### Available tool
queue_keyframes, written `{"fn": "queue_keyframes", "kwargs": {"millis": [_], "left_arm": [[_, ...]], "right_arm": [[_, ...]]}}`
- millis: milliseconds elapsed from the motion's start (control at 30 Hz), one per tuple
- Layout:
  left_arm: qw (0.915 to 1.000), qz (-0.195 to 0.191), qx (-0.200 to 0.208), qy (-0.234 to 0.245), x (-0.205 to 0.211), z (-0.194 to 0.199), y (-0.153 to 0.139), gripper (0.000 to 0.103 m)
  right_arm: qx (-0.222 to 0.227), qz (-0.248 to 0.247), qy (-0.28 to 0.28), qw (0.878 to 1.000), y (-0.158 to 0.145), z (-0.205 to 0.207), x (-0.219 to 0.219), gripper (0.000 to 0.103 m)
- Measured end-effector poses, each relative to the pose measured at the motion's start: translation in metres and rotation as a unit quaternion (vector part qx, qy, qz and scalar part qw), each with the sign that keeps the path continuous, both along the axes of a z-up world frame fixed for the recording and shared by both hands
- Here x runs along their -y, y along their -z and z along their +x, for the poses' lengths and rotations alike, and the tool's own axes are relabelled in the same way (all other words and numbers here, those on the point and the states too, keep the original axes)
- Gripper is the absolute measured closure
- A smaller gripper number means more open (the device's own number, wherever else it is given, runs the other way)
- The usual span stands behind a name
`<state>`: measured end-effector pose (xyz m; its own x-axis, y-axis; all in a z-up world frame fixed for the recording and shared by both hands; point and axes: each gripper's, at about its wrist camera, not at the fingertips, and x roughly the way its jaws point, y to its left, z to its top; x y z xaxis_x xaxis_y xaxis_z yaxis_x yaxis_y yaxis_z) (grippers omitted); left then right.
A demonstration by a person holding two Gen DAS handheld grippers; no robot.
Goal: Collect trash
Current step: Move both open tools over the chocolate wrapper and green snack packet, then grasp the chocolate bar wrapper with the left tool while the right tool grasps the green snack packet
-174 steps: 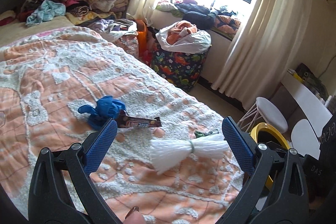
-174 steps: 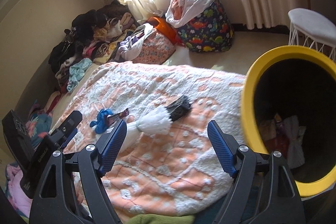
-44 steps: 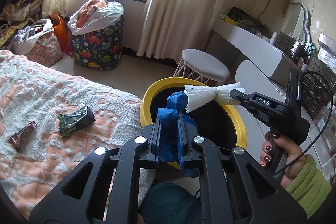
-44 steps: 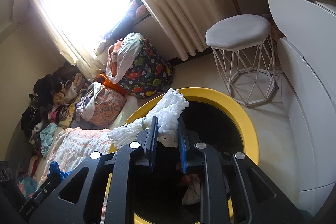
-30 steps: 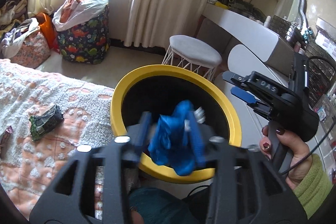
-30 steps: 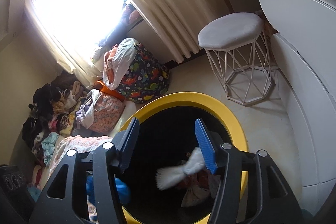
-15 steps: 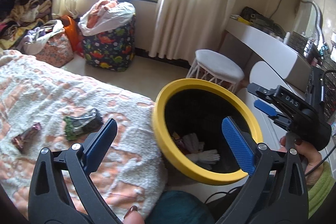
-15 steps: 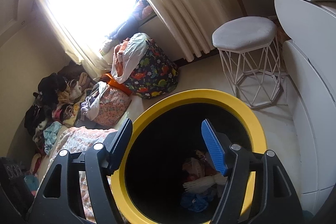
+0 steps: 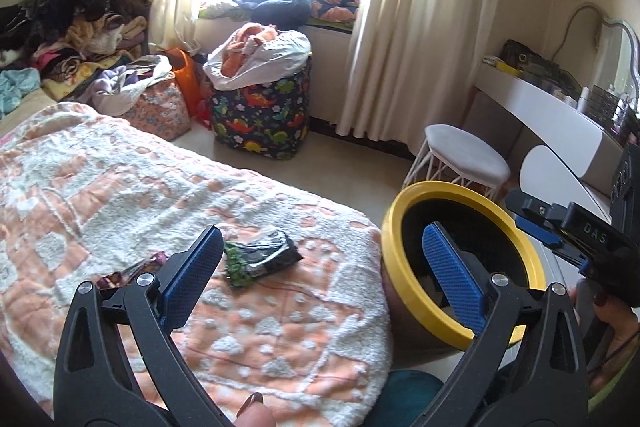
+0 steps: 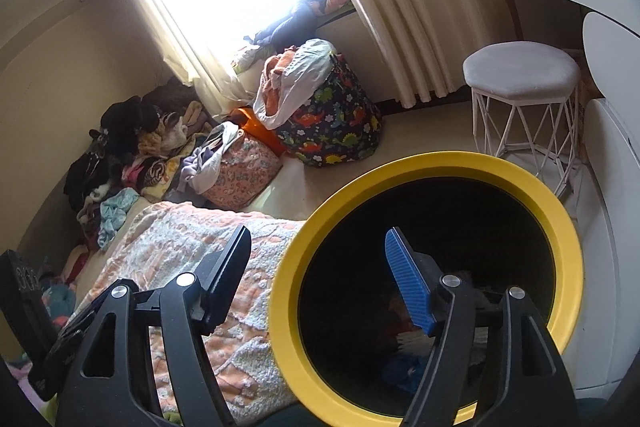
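The bin (image 9: 460, 331) stands on the floor, right against the corner of the bed (image 9: 120, 195). On the bed lie two wrappers: one (image 9: 260, 257) nearer the bin, the other (image 9: 132, 271) left of it. Behind the bin is a stool (image 9: 466, 157), and right of that the surface (image 9: 548, 107). Beyond the bed a laundry basket (image 9: 260, 119) sits under the window, bags (image 9: 156, 107) to its left.

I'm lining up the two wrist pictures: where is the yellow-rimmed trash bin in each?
Left wrist: the yellow-rimmed trash bin sits right of centre, beside the bed's edge.
Right wrist: it fills the lower centre and right.
Shared landmark: the white stool stands just behind the bin in both.
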<state>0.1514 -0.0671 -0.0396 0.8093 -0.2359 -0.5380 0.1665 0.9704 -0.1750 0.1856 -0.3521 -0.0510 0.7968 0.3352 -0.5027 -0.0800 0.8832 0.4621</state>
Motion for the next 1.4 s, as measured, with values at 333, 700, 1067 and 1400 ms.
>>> {"fn": "queue_keyframes", "kwargs": {"millis": [333, 700, 1067, 1400], "left_arm": [[0.9984, 0.001, -0.013, -0.055, -0.048, 0.003, 0.007, 0.011], [0.9910, -0.018, -0.072, -0.111, -0.122, 0.017, 0.037, 0.011], [0.9872, -0.024, -0.140, -0.073, -0.152, 0.040, 0.082, 0.029], [0.9882, -0.011, -0.137, -0.066, -0.148, 0.036, 0.093, 0.050]], "right_arm": [[-0.010, 0.007, -0.060, 0.998, -0.003, 0.006, -0.046, 0.035], [-0.059, 0.041, -0.127, 0.989, 0.007, 0.024, -0.110, 0.035], [-0.119, 0.009, -0.149, 0.982, 0.031, 0.054, -0.171, 0.035], [-0.189, 0.010, -0.113, 0.975, 0.075, 0.091, -0.194, 0.045]]}}
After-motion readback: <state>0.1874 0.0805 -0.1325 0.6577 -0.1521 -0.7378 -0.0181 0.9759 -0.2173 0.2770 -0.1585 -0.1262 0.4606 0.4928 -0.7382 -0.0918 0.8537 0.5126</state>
